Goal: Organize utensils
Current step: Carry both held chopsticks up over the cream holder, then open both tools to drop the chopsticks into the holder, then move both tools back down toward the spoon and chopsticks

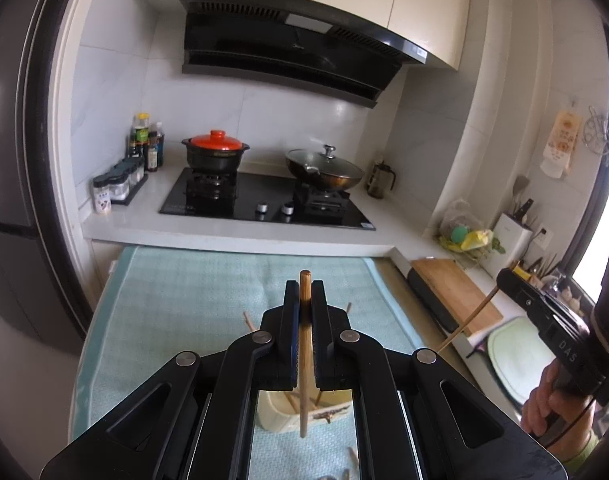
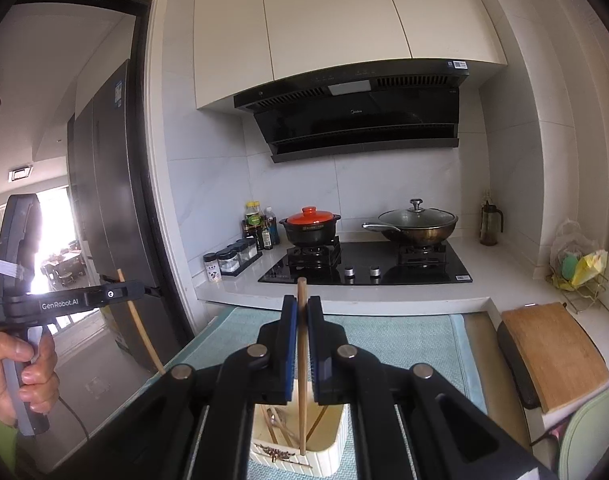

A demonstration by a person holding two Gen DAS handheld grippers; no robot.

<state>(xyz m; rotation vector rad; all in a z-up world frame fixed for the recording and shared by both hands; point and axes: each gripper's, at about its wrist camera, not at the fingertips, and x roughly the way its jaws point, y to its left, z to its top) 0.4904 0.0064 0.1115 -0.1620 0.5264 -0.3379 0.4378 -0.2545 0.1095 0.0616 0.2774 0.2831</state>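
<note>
The cream holder (image 1: 280, 416) shows only through the gap in the left gripper's frame; its sides and base are hidden. From the right wrist its front part (image 2: 300, 454) is visible, and the frame covers the rest. The sticks inside it (image 2: 278, 426) are too crowded to count. On the teal mat (image 1: 176, 320), two stick ends (image 1: 247, 320) come out from behind the fingers, their length hidden. The bottle labels (image 2: 256, 220) are too small to read.
</note>
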